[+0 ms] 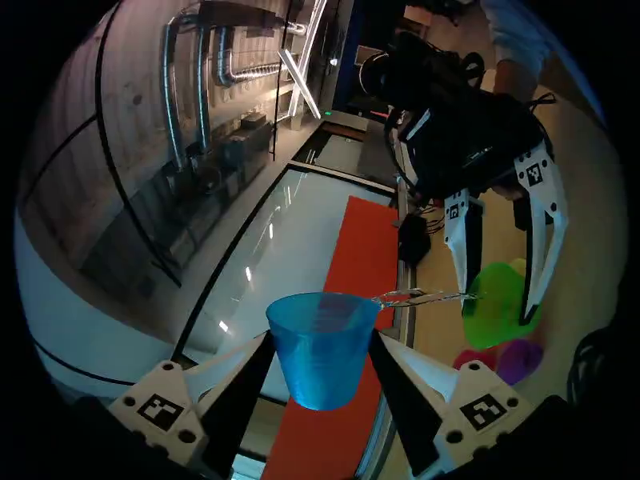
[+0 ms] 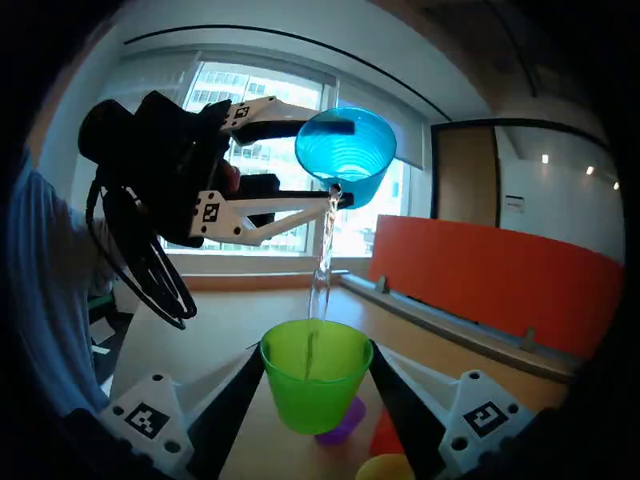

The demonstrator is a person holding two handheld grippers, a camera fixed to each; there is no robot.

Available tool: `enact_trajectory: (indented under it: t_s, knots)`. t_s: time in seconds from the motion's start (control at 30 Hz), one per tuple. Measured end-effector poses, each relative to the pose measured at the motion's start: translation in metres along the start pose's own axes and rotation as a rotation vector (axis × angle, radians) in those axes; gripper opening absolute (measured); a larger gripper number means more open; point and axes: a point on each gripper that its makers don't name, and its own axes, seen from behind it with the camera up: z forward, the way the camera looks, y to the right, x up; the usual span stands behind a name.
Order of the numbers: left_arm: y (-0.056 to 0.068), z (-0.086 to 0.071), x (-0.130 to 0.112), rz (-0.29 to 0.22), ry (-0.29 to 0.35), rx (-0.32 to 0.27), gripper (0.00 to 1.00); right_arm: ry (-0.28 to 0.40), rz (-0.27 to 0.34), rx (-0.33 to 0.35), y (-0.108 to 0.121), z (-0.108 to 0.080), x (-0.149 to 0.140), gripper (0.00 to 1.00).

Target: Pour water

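The left gripper (image 1: 322, 342) is closed on a translucent blue plastic cup (image 1: 322, 364), both fingers pressing its sides. In the right gripper view this cup hangs high, tipped far over so that a thin stream of water (image 2: 322, 256) runs off its low lip; the tilt drives the pour, and the height gives the stream a clean fall. The right gripper (image 2: 316, 356) clamps a green plastic cup (image 2: 314, 396) upright, directly beneath, mouth up to catch the stream; the water lands inside its rim. The green cup seems to be held off the wooden table (image 2: 232, 320), with a purple cup (image 2: 346, 424) and a yellow cup (image 2: 388, 468) lying near below it. The left gripper is rolled onto its side, one finger above the other, with a blue sleeve (image 2: 48, 280) behind it on the left; the right gripper sits level, fingers pointing forward. How full the green cup is, I cannot tell.
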Motion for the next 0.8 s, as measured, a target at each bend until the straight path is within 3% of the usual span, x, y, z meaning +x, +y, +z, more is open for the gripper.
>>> enact_trajectory:
  t_s: [0.8]
  knots:
    - [-0.0075, 0.0002, 0.0011, 0.095, -0.009, 0.021, 0.83, 0.007, -0.021, -0.021, 0.0094, -0.0020, -0.0004, 0.92]
